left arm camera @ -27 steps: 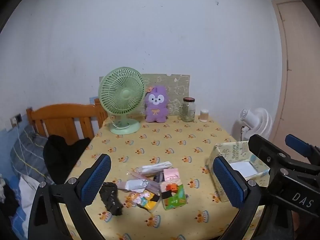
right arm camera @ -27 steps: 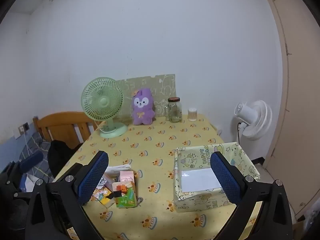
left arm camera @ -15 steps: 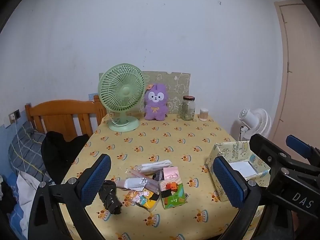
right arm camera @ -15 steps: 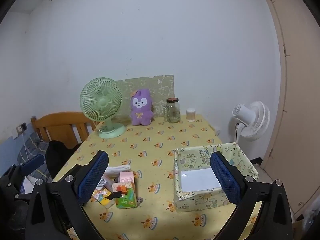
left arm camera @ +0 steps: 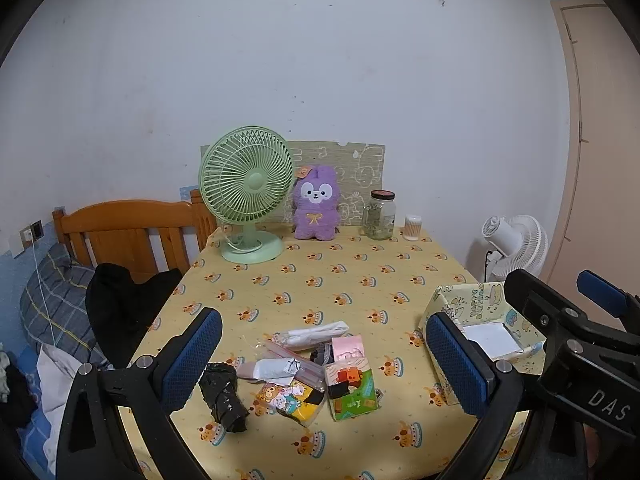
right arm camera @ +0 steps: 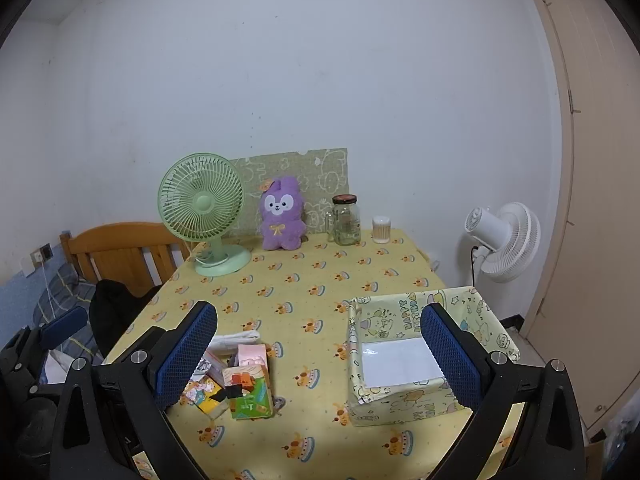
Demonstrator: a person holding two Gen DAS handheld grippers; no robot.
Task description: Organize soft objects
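Tablecloth (left arm camera: 340,292) yellow, crown print — plush (left arm camera: 317,208) purple — fan (left arm camera: 246,196) pale green, pads (left arm camera: 192,360) blue.

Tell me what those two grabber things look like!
Each one has two black fingers with flat blue pads covered in a bumpy mesh, held on by shiny silver screws. The left gripper and right gripper look alike. In the left view, the right one shows white letters, "DAS", on its black side.
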